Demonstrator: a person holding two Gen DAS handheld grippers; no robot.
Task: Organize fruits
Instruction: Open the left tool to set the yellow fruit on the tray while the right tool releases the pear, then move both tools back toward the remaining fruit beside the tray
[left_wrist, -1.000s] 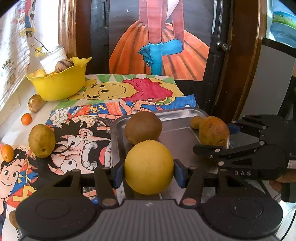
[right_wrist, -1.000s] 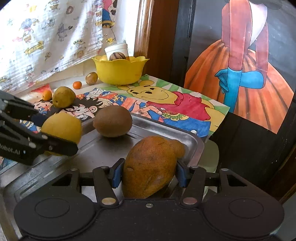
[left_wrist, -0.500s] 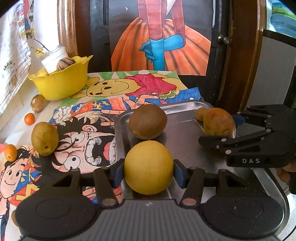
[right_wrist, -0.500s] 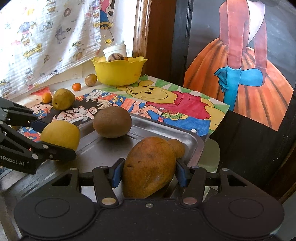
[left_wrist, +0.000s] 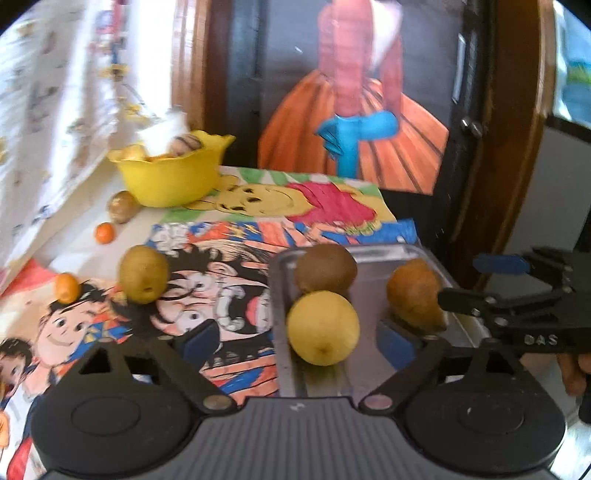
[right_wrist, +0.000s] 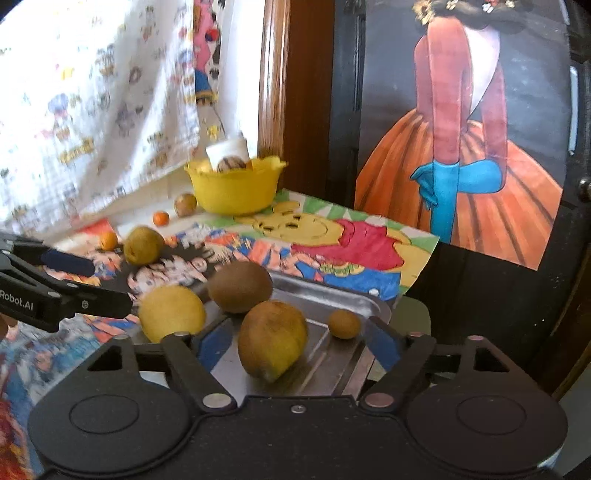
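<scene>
The left claw (left_wrist: 299, 338) is opening, its pads clear of the yellow fruit (left_wrist: 323, 328) now resting on the metal tray (left_wrist: 391, 254). The right claw (right_wrist: 291, 343) is opening too, released from the brown pear-shaped fruit (right_wrist: 272, 339) lying on the same tray. A round brown fruit (right_wrist: 239, 287) sits just behind them, and a yellow bowl (right_wrist: 234, 188) stands farther back on the surface.

Hanging at the left, a white printed cloth (right_wrist: 92, 110), glowing with daylight. Standing behind the counter (left_wrist: 85, 240), a brown wooden post (right_wrist: 291, 92) and a dark panel (right_wrist: 343, 110) bearing a painting (right_wrist: 472, 147) of an orange skirt and blue gloves. Lying over the counter, bright cartoon drawings (right_wrist: 332, 236).
</scene>
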